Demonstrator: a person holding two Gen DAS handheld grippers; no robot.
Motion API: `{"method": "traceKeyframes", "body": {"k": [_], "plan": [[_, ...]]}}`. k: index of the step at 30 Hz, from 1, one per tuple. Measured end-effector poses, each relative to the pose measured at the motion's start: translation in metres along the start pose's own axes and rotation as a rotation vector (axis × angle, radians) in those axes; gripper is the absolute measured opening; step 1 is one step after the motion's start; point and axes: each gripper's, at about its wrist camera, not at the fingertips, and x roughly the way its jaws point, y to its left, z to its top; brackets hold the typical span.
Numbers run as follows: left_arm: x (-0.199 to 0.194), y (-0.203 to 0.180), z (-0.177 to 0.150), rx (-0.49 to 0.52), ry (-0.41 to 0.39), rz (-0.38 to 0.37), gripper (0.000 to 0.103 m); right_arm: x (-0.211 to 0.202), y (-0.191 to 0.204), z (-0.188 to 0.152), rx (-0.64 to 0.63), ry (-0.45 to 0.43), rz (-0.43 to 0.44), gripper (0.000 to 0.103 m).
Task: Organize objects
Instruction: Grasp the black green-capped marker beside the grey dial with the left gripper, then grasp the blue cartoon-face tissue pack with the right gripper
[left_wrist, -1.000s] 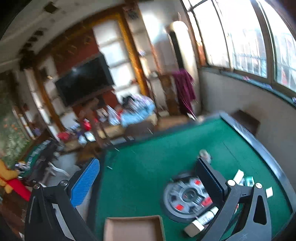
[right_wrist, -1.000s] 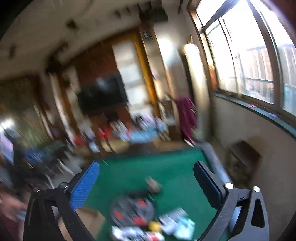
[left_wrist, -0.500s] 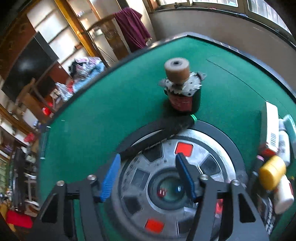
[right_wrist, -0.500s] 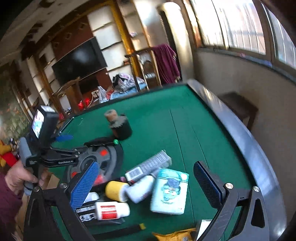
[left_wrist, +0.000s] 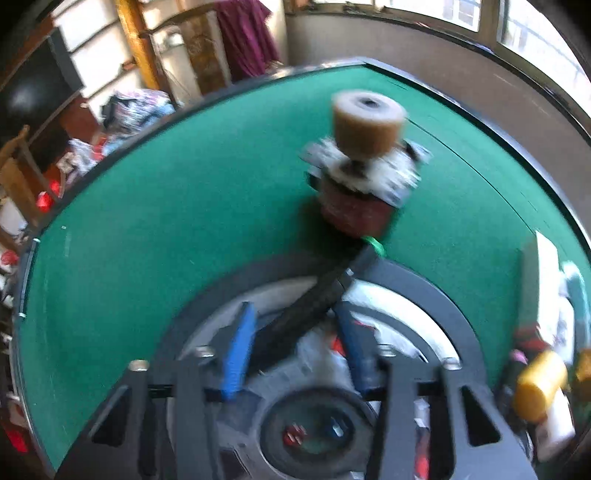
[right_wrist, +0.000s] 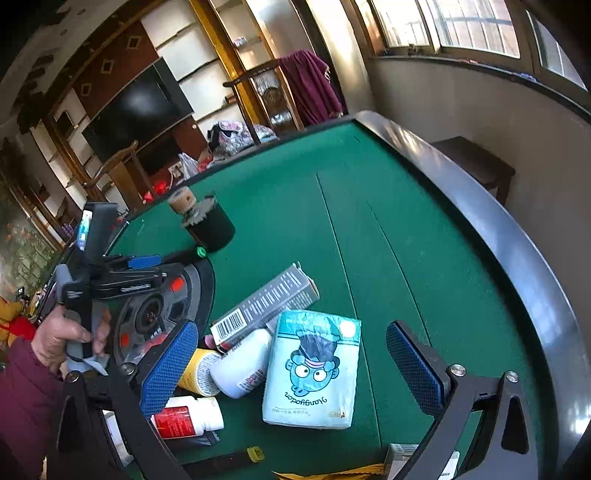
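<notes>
The left gripper hangs low over the round dial set in the green table, its blue fingers partly closed on either side of a black bar that lies slanting across the dial's rim; the blur hides whether the pads actually press it, so I cannot tell if it is gripped. The bar's far end, with a green tip, lies just beside a dark motor topped by a tan roller, standing on the felt beyond the dial. From the right wrist view the left gripper shows held in the person's hand above the dial, near the motor. The right gripper is spread wide and holds nothing, hovering above a heap of things at the near table edge: a tissue pack with a cartoon face, a grey box leaning on a white bottle, a yellow bottle and a red-labelled bottle. Its left finger overlaps the yellow bottle in the view; contact cannot be judged.
</notes>
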Motion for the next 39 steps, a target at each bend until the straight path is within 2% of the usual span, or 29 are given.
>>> {"method": "traceKeyframes", "body": {"k": [3,5,10,13,15,17,19,21,23,25,29,34,39], "plan": [[-0.011,-0.012,-0.011,0.057,0.045,-0.059,0.019,0.001,-0.004,-0.002,0.023,0.010,0.003,0.103],[-0.016,-0.020,-0.016,0.085,0.070,-0.072,0.018,0.002,-0.007,-0.003,0.036,0.023,0.005,0.103],[-0.018,-0.031,-0.016,0.068,0.054,-0.010,0.022,0.002,-0.006,-0.004,0.031,0.026,0.001,0.103],[-0.020,-0.039,-0.020,0.059,0.020,0.051,0.032,0.000,-0.005,-0.003,0.029,0.017,-0.003,0.103],[-0.023,-0.047,-0.024,0.099,-0.016,0.147,0.051,-0.002,-0.007,-0.002,0.033,0.013,-0.010,0.103],[-0.025,-0.058,-0.029,0.133,-0.036,0.222,0.052,-0.002,-0.009,-0.003,0.044,0.015,-0.009,0.103],[-0.028,-0.069,-0.032,0.150,-0.041,0.255,0.045,-0.003,-0.010,-0.002,0.048,0.016,-0.012,0.103],[-0.030,-0.075,-0.035,0.138,-0.017,0.200,0.015,-0.006,-0.012,-0.001,0.053,0.005,-0.013,0.103],[-0.036,-0.079,-0.040,0.129,-0.005,0.186,0.015,-0.012,-0.015,0.002,0.057,-0.014,-0.013,0.103],[-0.043,-0.079,-0.043,0.102,-0.001,0.138,0.015,-0.016,-0.019,0.004,0.063,-0.029,-0.013,0.103],[-0.075,-0.070,-0.057,0.035,-0.037,0.122,0.015,-0.024,-0.029,0.009,0.088,-0.042,0.013,0.103],[-0.143,-0.060,-0.088,-0.070,-0.132,0.093,0.015,-0.018,-0.037,0.009,0.115,0.001,0.029,0.103],[-0.206,-0.065,-0.147,-0.220,-0.250,0.033,0.015,-0.007,-0.023,0.002,0.045,0.062,0.020,0.103]]}}
